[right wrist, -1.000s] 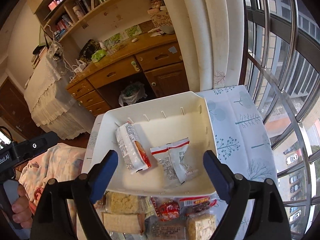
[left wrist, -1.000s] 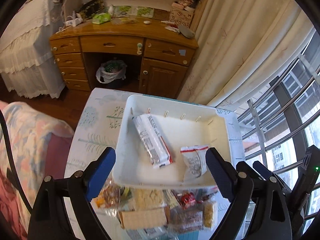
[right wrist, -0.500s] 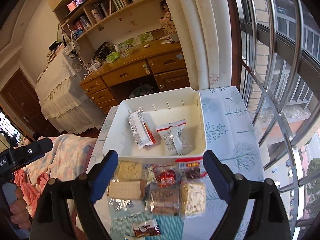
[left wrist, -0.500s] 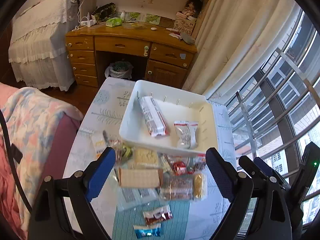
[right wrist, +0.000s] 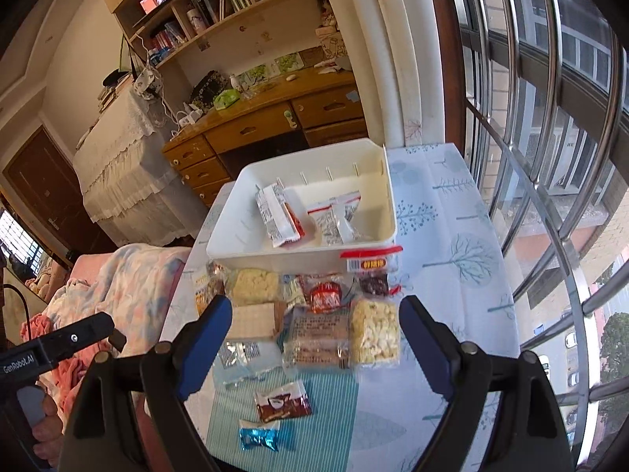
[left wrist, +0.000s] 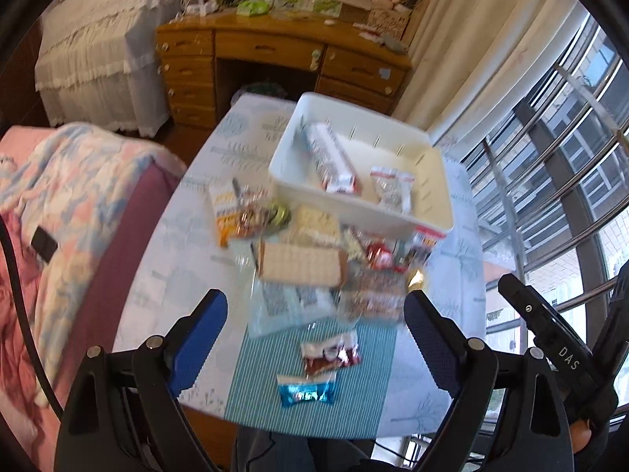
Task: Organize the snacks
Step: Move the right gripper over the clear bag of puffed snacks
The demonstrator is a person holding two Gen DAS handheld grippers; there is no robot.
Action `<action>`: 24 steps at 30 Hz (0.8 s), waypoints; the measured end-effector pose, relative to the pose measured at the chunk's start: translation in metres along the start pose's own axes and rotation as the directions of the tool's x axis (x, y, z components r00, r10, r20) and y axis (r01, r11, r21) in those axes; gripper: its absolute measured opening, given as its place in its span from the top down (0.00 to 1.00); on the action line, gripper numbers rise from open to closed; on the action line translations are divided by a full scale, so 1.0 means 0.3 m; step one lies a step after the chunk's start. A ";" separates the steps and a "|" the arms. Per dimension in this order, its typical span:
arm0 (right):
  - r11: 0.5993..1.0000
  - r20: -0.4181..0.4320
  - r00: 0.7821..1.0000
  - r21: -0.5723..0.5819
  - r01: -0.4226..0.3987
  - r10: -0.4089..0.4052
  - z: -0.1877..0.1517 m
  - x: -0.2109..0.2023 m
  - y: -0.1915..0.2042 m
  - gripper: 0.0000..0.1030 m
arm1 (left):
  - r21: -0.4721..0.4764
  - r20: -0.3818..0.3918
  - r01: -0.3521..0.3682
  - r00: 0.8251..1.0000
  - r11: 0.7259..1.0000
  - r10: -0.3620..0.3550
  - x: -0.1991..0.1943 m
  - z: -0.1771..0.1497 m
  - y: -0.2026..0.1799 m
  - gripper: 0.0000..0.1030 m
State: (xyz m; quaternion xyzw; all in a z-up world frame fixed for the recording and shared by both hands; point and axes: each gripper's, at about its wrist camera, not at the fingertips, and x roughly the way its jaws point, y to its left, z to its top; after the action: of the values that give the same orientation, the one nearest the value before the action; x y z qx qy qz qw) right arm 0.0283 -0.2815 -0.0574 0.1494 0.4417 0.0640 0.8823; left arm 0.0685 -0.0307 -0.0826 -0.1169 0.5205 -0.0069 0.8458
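Left gripper point(left wrist: 314, 316) is hovering over the near half of the table, jaws standing wide apart with nothing between them. Right gripper point(right wrist: 314, 326) is hanging likewise, jaws spread and empty.

Working left to right in the right wrist view: a pale cracker pack point(right wrist: 251, 320) is lying at 9 o'clock of the loose pile; a red round-printed packet point(right wrist: 325, 295) is sitting at the centre; a yellow puffed-snack bag point(right wrist: 375, 332) is lying at 3 o'clock. At 6 o'clock, on the teal striped mat point(right wrist: 334, 405), a brown wrapper point(right wrist: 282, 400) and a blue foil candy point(right wrist: 260, 434) are lying apart from the rest. The white bin point(right wrist: 387, 196), at 12 o'clock, is already holding a long red-and-white pack point(right wrist: 280, 218) and two small clear pouches point(right wrist: 334, 220).

Risks, as judged: the pile packs are overlapping and touching, so a closing jaw is likely to be dragging a neighbour along. Glossy film is probably slipping under a shallow pinch. The left wrist view is blurring, making aim uncertain. One red-labelled pouch point(right wrist: 369, 261) is touching the bin wall, so a pad could be striking the rim there.
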 end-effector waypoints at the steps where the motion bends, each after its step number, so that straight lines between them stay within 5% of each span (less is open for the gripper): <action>1: 1.000 -0.008 1.000 -0.003 0.001 -0.001 -0.014 0.005 0.003 0.15 | -0.005 -0.011 -0.004 1.000 1.000 0.004 0.012 -0.013 0.007 0.12; 15: 0.994 -0.160 0.986 -0.102 0.027 -0.043 -0.142 0.167 0.017 0.15 | -0.092 -0.191 0.003 0.981 0.996 -0.020 0.222 -0.160 0.074 0.12; 24: 0.993 -0.253 0.965 -0.111 0.044 -0.071 -0.167 0.278 -0.028 0.15 | -0.114 -0.376 -0.003 0.926 0.993 -0.040 0.399 -0.265 0.048 0.12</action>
State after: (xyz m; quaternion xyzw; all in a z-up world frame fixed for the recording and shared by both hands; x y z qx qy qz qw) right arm 0.0383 -0.2585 -0.1518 0.0805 0.5522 0.0799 0.8259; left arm 0.0516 -0.0477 -0.2250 -0.1657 0.6718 -0.0081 0.7219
